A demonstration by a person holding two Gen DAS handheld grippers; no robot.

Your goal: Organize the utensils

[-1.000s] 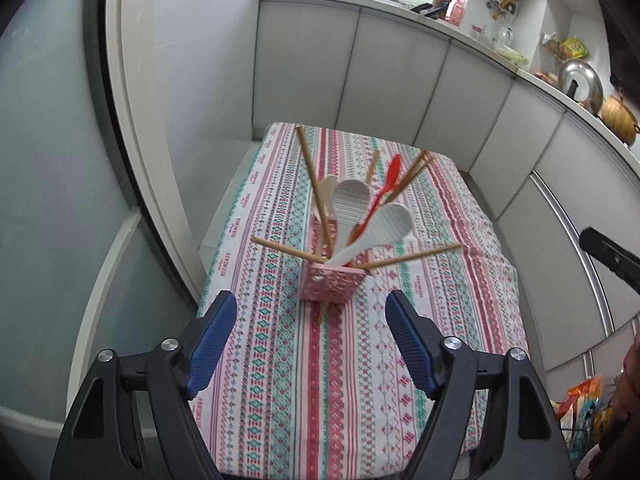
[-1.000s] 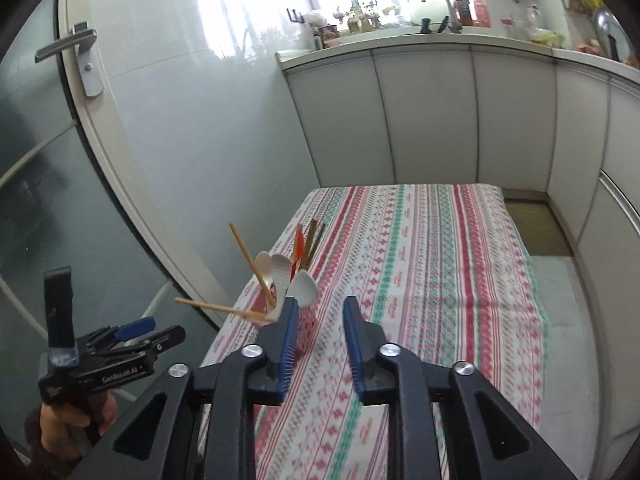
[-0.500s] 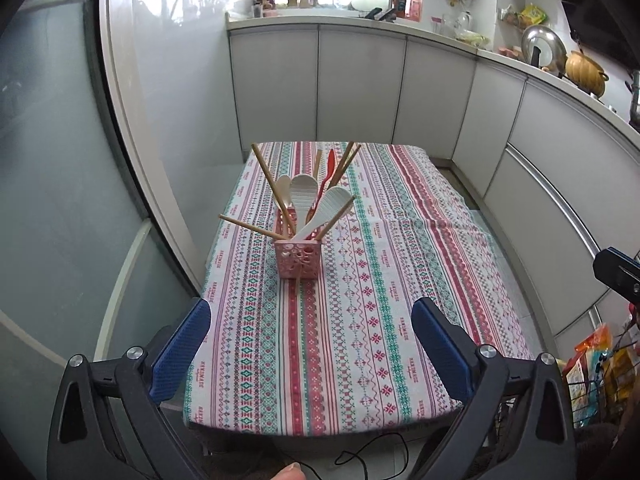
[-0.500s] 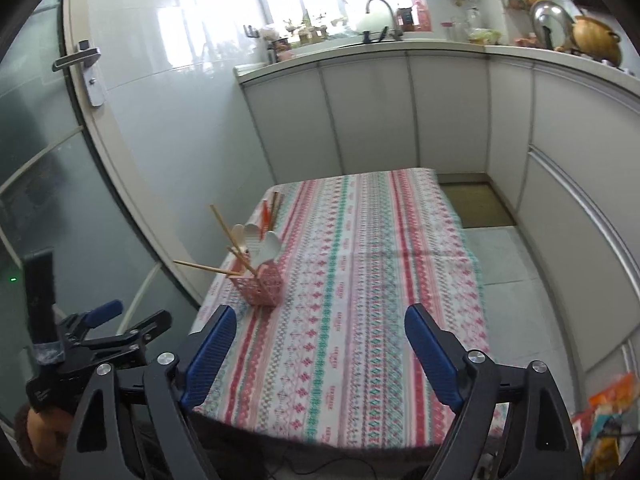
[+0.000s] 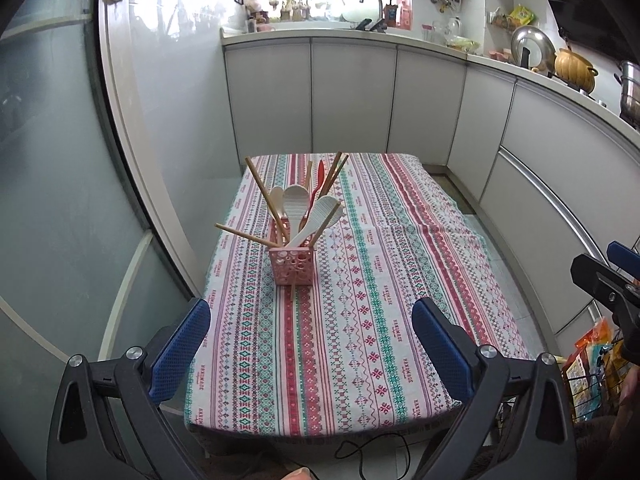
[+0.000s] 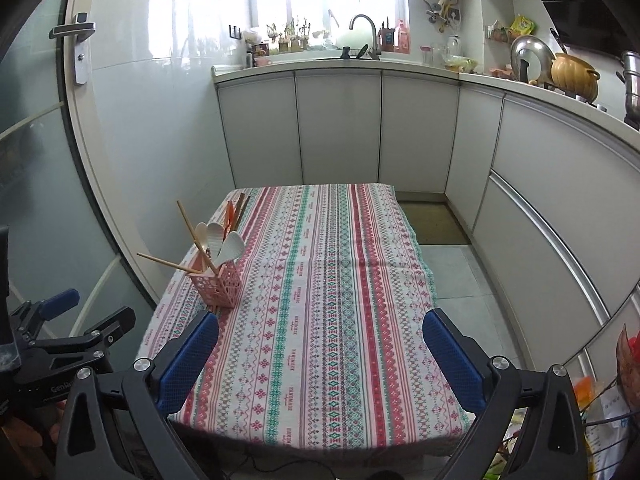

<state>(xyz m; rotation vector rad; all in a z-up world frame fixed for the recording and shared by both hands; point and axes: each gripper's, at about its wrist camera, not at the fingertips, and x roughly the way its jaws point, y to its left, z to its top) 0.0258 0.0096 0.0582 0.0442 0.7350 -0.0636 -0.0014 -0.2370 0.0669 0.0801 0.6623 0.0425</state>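
A pink perforated holder (image 5: 291,265) stands on the patterned tablecloth (image 5: 360,292), left of the table's middle. It holds white spoons (image 5: 295,204), wooden chopsticks (image 5: 264,192) and a red utensil (image 5: 319,178), all sticking out at angles. It also shows in the right wrist view (image 6: 218,285). My left gripper (image 5: 310,346) is open and empty, back over the table's near edge. My right gripper (image 6: 320,360) is open and empty, also near the front edge. No loose utensils lie on the cloth.
White kitchen cabinets (image 5: 352,96) wrap the back and right sides. A glass door (image 6: 36,160) is to the left. A counter with a sink tap (image 6: 362,26) and pots (image 6: 572,74) runs along the back. Bags (image 5: 592,360) sit at lower right.
Both grippers have pulled back from the holder and risen. The right gripper has opened wide from nearly shut; the left has opened wider too. The holder stays put.
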